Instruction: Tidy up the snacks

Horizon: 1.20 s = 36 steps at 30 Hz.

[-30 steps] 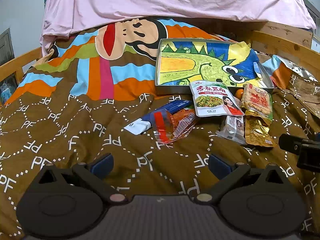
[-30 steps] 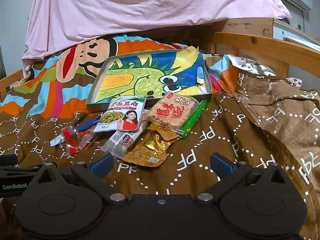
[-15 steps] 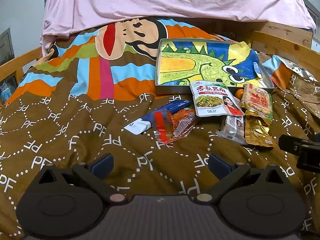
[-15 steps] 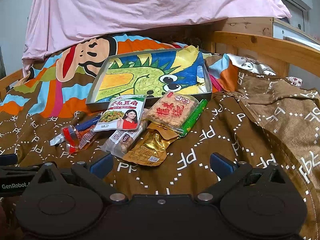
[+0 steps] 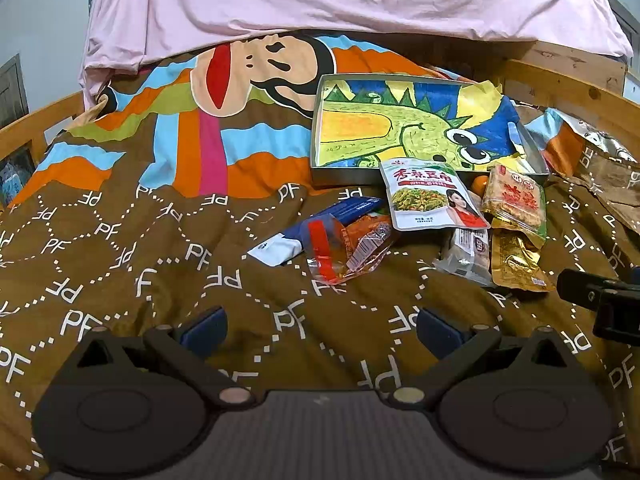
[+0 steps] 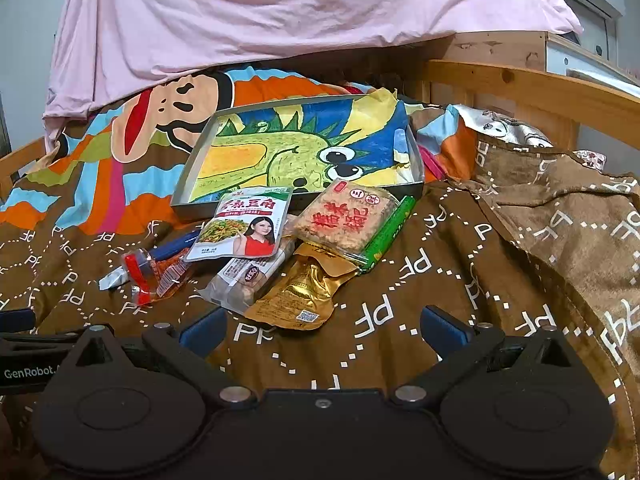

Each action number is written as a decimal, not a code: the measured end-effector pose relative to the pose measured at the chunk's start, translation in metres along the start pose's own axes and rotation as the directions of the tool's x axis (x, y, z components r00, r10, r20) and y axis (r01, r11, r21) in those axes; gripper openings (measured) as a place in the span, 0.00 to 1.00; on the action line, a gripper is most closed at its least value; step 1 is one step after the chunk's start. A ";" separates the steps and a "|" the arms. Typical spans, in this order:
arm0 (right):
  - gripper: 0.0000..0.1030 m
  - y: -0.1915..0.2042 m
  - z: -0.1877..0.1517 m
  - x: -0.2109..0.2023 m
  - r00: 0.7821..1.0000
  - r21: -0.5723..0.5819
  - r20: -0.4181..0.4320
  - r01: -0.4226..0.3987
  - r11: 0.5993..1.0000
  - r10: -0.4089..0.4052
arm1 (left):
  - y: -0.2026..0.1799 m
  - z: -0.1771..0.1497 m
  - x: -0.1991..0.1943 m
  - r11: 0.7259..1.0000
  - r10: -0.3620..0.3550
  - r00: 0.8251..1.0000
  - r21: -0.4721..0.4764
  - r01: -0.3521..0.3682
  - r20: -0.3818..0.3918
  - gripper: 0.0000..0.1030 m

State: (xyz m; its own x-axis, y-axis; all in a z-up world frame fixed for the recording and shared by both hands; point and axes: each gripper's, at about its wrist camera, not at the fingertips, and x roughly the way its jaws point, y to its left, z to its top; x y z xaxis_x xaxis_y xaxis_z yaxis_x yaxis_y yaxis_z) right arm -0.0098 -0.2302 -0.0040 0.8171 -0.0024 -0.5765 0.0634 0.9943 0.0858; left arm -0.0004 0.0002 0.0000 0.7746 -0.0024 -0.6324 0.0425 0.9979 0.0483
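Observation:
Several snack packets lie on the brown bedspread in front of a metal tray [image 5: 320, 136] [image 6: 188, 184] lined with a dinosaur drawing. They include a white bean snack bag [image 5: 430, 196] [image 6: 246, 224], a rice-cake pack [image 5: 514, 196] [image 6: 344, 216], a gold pouch [image 5: 516, 264] [image 6: 300, 296], a clear orange packet [image 5: 348, 248] [image 6: 156, 276] and a blue and white bar [image 5: 320, 224]. My left gripper [image 5: 320, 326] is open and empty, just short of the orange packet. My right gripper [image 6: 320, 326] is open and empty, just before the gold pouch.
The bed has a wooden rail [image 6: 520, 84] on the right and another [image 5: 36, 120] on the left. A pink sheet [image 6: 280, 12] hangs at the back. A bunched fold of blanket [image 6: 560, 208] rises on the right. The right gripper's body [image 5: 604, 300] shows at the left view's right edge.

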 end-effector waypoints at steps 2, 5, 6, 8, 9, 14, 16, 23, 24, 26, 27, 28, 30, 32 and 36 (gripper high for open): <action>0.99 -0.002 -0.002 0.001 1.000 0.002 -0.001 0.000 1.000 0.000 | 0.000 0.000 0.000 1.000 -0.002 1.000 0.000 0.002 -0.002 1.00; 0.99 -0.002 -0.005 0.003 1.000 0.003 -0.008 0.000 1.000 0.000 | -0.002 -0.007 0.001 1.000 -0.003 1.000 0.001 0.003 -0.007 1.00; 0.99 -0.002 -0.006 0.003 1.000 0.002 -0.008 -0.001 1.000 0.001 | -0.002 -0.007 0.004 1.000 -0.003 1.000 0.004 0.003 -0.010 1.00; 0.99 -0.002 -0.006 0.004 1.000 -0.003 -0.010 -0.001 1.000 0.001 | -0.002 -0.004 0.005 1.000 -0.001 1.000 0.010 0.001 -0.010 1.00; 0.99 -0.001 -0.005 0.005 1.000 -0.005 -0.013 -0.001 1.000 0.001 | -0.002 -0.004 0.005 1.000 0.000 1.000 0.011 0.000 -0.010 1.00; 0.99 -0.003 0.004 0.010 1.000 -0.030 -0.014 -0.004 1.000 0.003 | -0.004 0.003 0.011 1.000 -0.011 1.000 0.028 0.011 -0.019 1.00; 0.99 -0.005 0.010 0.014 0.999 -0.044 -0.021 -0.025 0.999 0.025 | -0.004 0.009 0.013 0.999 -0.022 1.000 0.043 0.023 -0.019 1.00; 0.99 -0.002 0.045 0.022 0.994 -0.265 -0.033 -0.105 0.959 0.100 | 0.001 0.056 0.029 0.994 -0.085 0.996 0.073 0.086 -0.024 1.00; 0.99 -0.002 0.053 0.024 0.994 -0.291 -0.045 -0.112 0.950 0.103 | 0.000 0.065 0.032 0.991 -0.101 0.994 0.084 0.103 -0.031 1.00; 0.99 -0.006 0.072 0.031 0.989 -0.318 -0.092 -0.139 0.938 0.115 | -0.003 0.085 0.039 0.983 -0.138 0.989 0.116 0.143 -0.051 1.00; 0.99 -0.008 0.080 0.034 0.986 -0.322 -0.116 -0.151 0.935 0.120 | -0.005 0.095 0.043 0.979 -0.148 0.987 0.133 0.155 -0.056 1.00; 0.99 -0.010 0.090 0.040 0.982 -0.323 -0.144 -0.161 0.933 0.120 | -0.007 0.103 0.046 0.979 -0.140 0.989 0.144 0.144 -0.038 1.00; 0.99 -0.014 0.103 0.052 0.976 -0.323 -0.192 -0.159 0.933 0.100 | -0.013 0.118 0.055 0.976 -0.144 0.990 0.163 0.143 -0.010 1.00; 0.99 -0.016 0.111 0.066 0.972 -0.329 -0.223 -0.142 0.934 0.070 | -0.024 0.131 0.070 0.969 -0.146 0.989 0.196 0.148 -0.024 1.00; 0.99 -0.023 0.115 0.094 0.970 -0.311 -0.232 -0.142 0.940 0.070 | -0.039 0.141 0.106 0.965 -0.187 0.980 0.171 0.197 -0.069 1.00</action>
State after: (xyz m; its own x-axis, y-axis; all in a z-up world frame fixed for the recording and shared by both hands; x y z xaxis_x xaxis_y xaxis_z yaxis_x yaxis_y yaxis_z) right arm 0.1313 -0.2656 0.0338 0.6641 0.0919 -0.7420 -0.2344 0.9680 -0.0900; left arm 0.1692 -0.0480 0.0406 0.7076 -0.1848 -0.6820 0.3012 0.9520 0.0546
